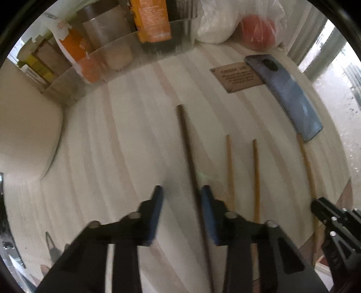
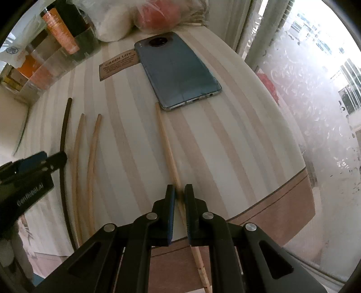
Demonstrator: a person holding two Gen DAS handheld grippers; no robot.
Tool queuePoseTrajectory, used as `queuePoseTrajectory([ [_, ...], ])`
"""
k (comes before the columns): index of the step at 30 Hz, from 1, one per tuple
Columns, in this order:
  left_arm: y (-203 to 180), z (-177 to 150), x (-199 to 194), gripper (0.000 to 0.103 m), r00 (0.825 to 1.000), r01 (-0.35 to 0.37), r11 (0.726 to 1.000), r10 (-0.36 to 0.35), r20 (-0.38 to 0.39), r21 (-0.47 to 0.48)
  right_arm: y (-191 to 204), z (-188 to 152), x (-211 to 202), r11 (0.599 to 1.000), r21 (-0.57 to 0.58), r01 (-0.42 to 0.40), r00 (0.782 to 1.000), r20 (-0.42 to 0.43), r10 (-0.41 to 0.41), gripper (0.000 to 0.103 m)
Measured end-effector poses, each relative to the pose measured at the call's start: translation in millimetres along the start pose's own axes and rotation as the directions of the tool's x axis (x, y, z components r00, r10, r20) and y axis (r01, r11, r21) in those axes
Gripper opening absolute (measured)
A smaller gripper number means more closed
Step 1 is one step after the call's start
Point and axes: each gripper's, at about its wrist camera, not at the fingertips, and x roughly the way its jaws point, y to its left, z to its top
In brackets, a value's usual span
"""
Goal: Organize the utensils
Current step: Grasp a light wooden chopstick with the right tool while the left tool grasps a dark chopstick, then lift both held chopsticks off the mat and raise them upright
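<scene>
Several chopsticks lie lengthwise on the striped table. A dark chopstick (image 1: 189,162) runs between the fingers of my left gripper (image 1: 181,193), which is open around it, its right pad close to the stick. Two light wooden chopsticks (image 1: 230,166) (image 1: 256,175) lie side by side just to its right. A fourth light chopstick (image 2: 168,151) lies apart on the right, its tip by the phone. My right gripper (image 2: 179,193) is closed on this chopstick near the table's front edge. The dark stick (image 2: 64,126) and the pair (image 2: 92,144) also show in the right wrist view.
A blue phone (image 2: 178,69) lies face down at the back right beside a brown card (image 2: 118,65). A clear tray with bottles and cartons (image 1: 112,49) stands at the back left. Plastic bags (image 1: 239,20) sit at the back. A window is on the right.
</scene>
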Motion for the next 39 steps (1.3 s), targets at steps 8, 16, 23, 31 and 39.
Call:
queuePoseTrajectory([
  [8,25.1,-11.3,-2.6,0.004,0.998,-0.056,0.997,0.056,0.001,-0.049,2.8,6.0,5.4,0.996,0.009,-0.092,0.996,0.014,0.092,0.007],
  [16,109.6,-54.3,-12.7,0.004,0.994,-0.113,0.965,0.107,-0.036,-0.239,12.4,20.0,-33.0,0.974,0.009,-0.229,0.970,0.085,0.227,0.007],
  [23,171.8,-88.1,-15.0,0.004,0.991,-0.128,0.926,0.111,-0.069,-0.356,69.4,23.3,-59.6,0.935,-0.066,-0.349,0.933,0.069,0.353,0.007],
  [31,211.8,-108.5,-12.0,0.004,0.997,-0.065,0.923,0.042,-0.070,-0.380,185.2,-4.5,-2.7,0.931,-0.190,-0.312,0.950,-0.091,0.300,0.007],
  [39,250.1,-108.7,-12.3,0.008,0.995,0.032,0.957,-0.057,-0.079,-0.288,229.5,0.4,18.9,0.937,-0.281,-0.205,0.971,-0.174,0.161,0.007],
])
